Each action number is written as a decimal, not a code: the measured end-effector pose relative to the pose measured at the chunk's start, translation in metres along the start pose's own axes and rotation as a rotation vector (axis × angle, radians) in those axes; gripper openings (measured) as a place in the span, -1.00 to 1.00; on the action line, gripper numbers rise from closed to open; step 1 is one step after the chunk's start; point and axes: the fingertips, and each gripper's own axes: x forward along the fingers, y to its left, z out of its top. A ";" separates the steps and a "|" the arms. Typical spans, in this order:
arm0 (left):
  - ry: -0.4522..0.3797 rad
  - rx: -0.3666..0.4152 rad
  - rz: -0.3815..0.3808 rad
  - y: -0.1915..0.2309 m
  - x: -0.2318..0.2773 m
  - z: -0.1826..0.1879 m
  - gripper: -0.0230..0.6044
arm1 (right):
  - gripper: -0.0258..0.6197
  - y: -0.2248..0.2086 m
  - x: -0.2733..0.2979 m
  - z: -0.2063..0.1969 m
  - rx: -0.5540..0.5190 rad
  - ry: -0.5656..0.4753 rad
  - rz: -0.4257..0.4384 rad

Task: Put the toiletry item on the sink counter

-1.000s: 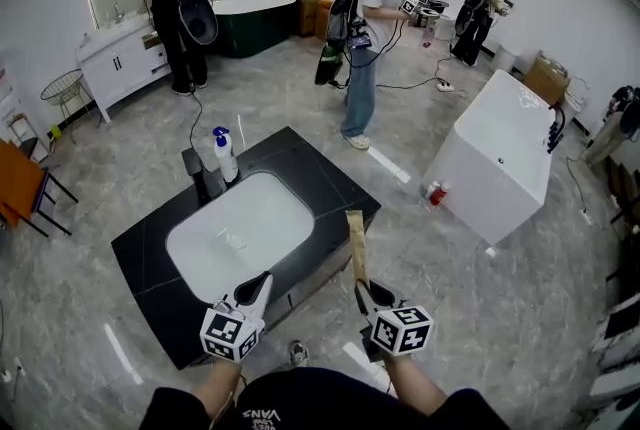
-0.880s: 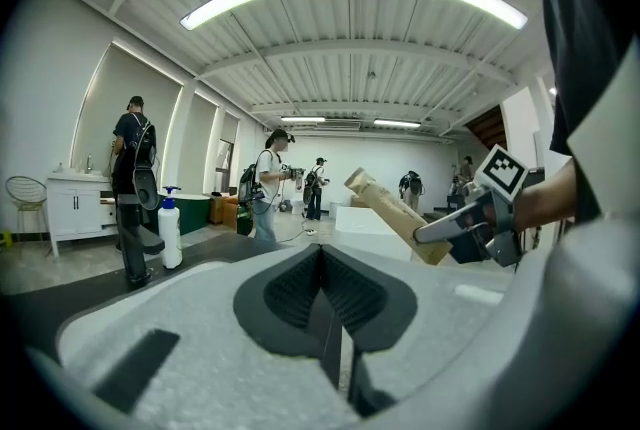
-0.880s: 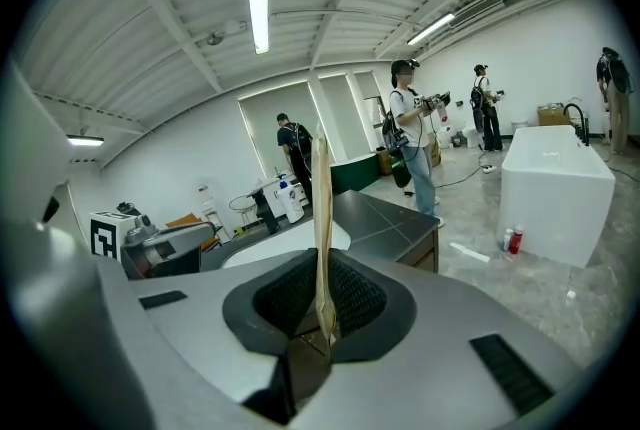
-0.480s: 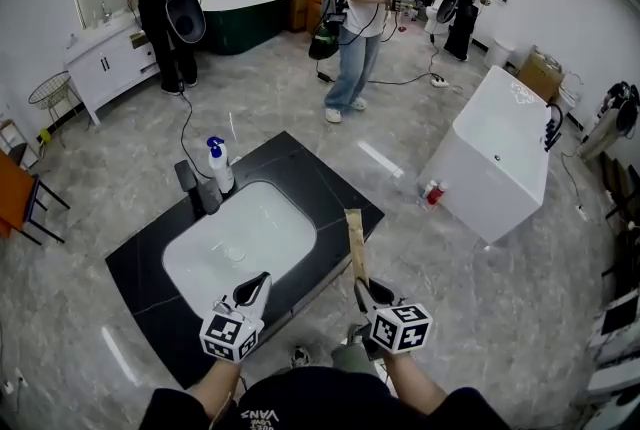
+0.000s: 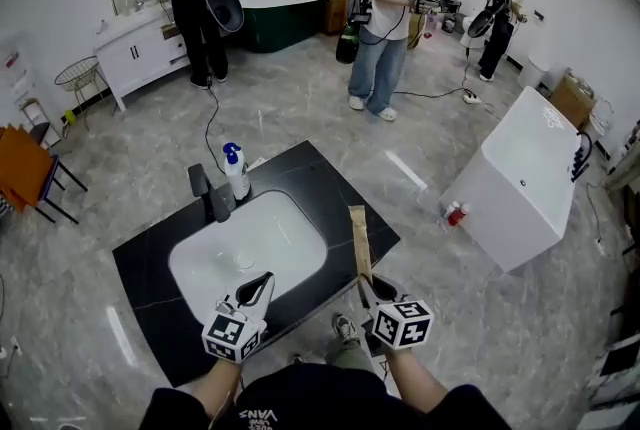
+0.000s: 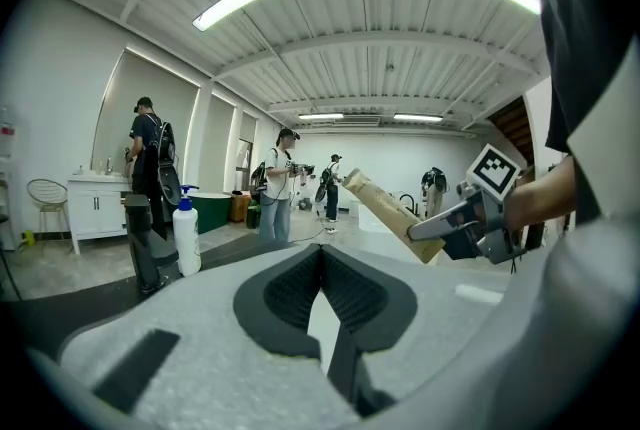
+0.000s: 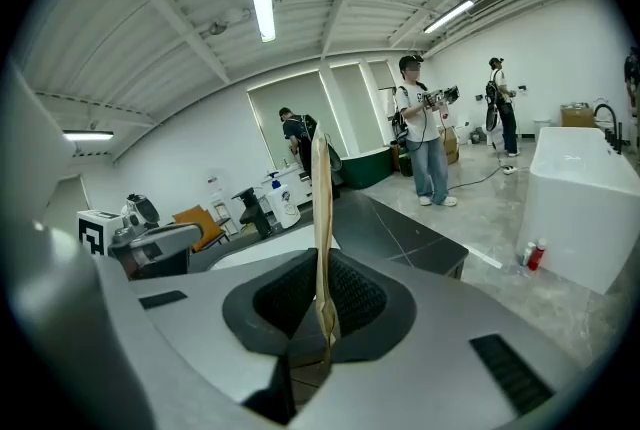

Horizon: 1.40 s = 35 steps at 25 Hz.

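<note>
Toiletry errand at a showroom sink: at left, the left gripper (image 5: 258, 284) hangs over the near edge of the black sink counter (image 5: 330, 186), its jaws pressed together on nothing. Beyond it lies the white basin (image 5: 250, 248), with a dark faucet (image 5: 214, 199) and a white pump bottle (image 5: 236, 174) standing at its far rim. Further right, the toiletry item (image 5: 358, 240), a flat tan tube, stands up in the air by the counter's near right edge, touching no surface. The right gripper (image 5: 367, 288) has its jaws narrowed onto the tube's lower end, which looks crimped. Seen edge-on in the right gripper view, the tube is thin as card, so it looks light and pliable, likely to bend or sway if swung quickly. The crimped end seems the stiffest part and a sound place to pinch. A hold nearer the middle would probably steady the long free end better when it is laid on the bare stone right of the basin.
</note>
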 end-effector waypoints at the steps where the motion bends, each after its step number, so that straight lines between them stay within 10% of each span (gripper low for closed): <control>1: 0.001 -0.002 0.016 0.003 0.004 0.001 -0.91 | -0.81 -0.004 0.006 0.003 -0.005 0.005 0.009; 35: -0.005 -0.114 0.477 0.023 0.068 0.000 -0.91 | -0.81 -0.097 0.181 0.042 -0.270 0.244 0.251</control>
